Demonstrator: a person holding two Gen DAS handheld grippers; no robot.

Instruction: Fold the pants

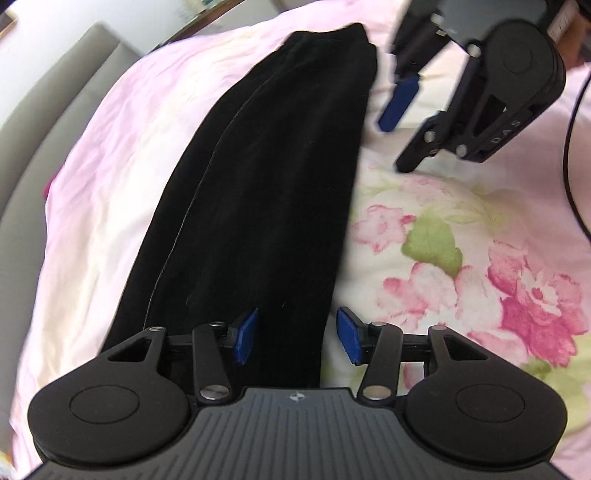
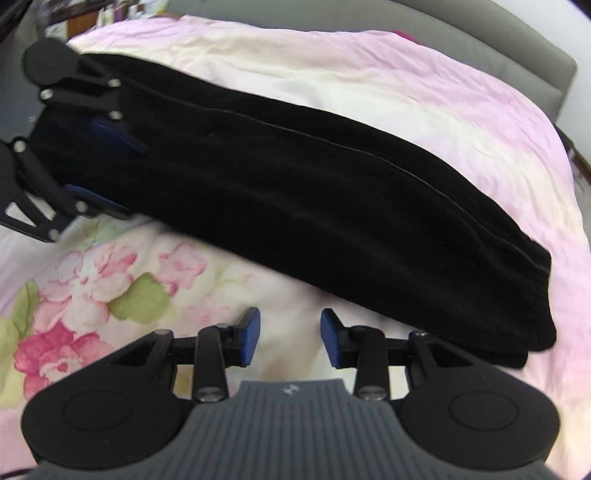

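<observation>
The black pants lie folded lengthwise into one long strip on the floral bedspread. My left gripper is open, its blue pads straddling the near end of the strip. My right gripper is open and empty, hovering just right of the far end. In the right wrist view the pants run from upper left to lower right, my right gripper is open over the bedspread in front of the strip, and my left gripper is open at the strip's left end.
A grey padded headboard borders the bed; it also shows in the right wrist view. A black cable hangs at the right. Cluttered furniture stands beyond the bed.
</observation>
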